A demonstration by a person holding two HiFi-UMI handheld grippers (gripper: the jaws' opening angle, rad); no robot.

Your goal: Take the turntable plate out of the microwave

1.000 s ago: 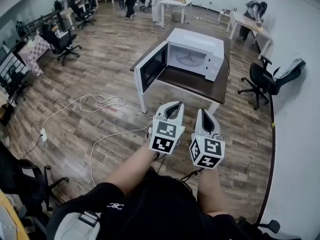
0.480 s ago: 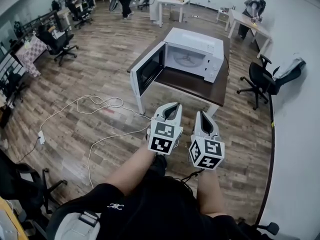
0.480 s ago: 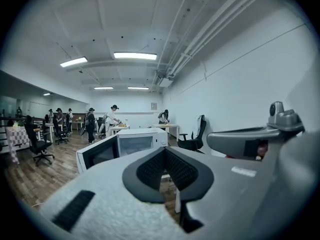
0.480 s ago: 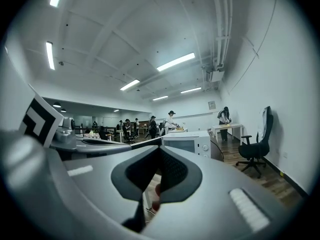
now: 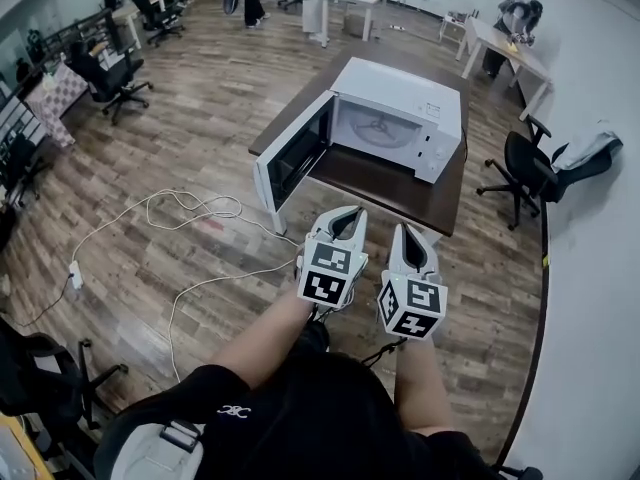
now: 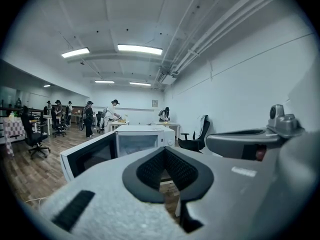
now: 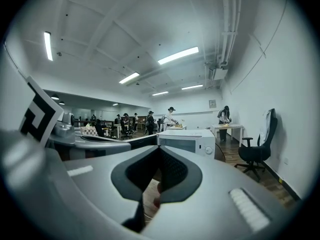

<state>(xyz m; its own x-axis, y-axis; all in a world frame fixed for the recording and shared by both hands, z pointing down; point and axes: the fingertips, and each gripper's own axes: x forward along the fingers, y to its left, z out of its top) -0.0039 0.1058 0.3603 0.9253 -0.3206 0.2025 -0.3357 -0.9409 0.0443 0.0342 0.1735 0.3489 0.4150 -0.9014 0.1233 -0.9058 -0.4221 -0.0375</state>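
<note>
On the dark wooden table [image 5: 400,183] in the middle of the room stands a white microwave [image 5: 400,118], its door [image 5: 290,163] swung wide open toward the person's left. Inside the microwave's lit cavity lies the turntable plate [image 5: 382,128], a pale disc that looks to be flat on the cavity floor, though the head view is too small to be sure of how it sits.

Both grippers hover well short of the microwave, over the wood floor on the near side of its table, side by side and pointing toward it. The left gripper [image 5: 345,213] has its jaws brought together at the tips, and nothing sits in the hollow between its black pads [image 6: 177,171]. The right gripper [image 5: 412,230] is drawn together the same way, also with nothing held.

A white cable [image 5: 190,208] loops across the floor to the left of the microwave's table. A black office chair [image 5: 525,168] stands to the right of the microwave, near the wall. Beyond the microwave, people stand and sit at desks at the far end of the room.
</note>
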